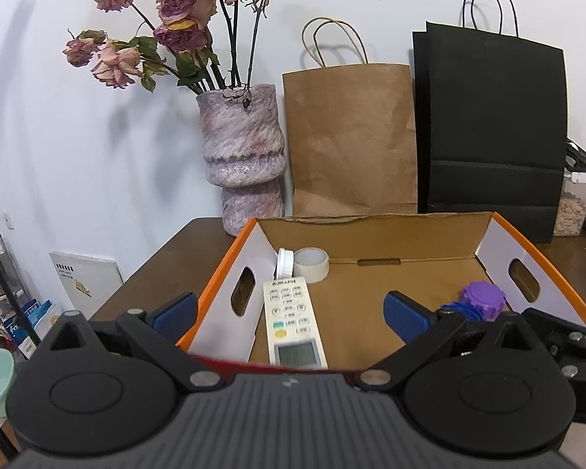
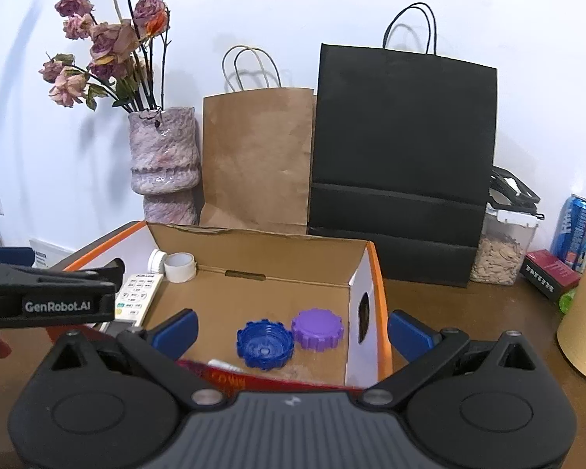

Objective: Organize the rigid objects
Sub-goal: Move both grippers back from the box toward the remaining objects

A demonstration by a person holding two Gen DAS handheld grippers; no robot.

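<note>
Dark brown wooden worktop (image 2: 468, 312) carries orange-edged open cardboard box (image 1: 371, 230), everything already inside it.

White rectangular plastic remote (image 1: 293, 320) lies flat along box's left wall. Stiff, light, probably slick, so pinch it across long edges mid-body.

White tape roll (image 1: 312, 264) at back left corner, rigid ring.

Blue ridged plastic lid (image 2: 265, 344) touching purple ridged plastic lid (image 2: 317, 329) near right wall. Light, grippy rims.

Your left gripper (image 1: 291, 310) and right gripper (image 2: 291, 330) both spread wide, holding nothing.

Both wrist views near, sharing box (image 1: 222, 269)
</note>
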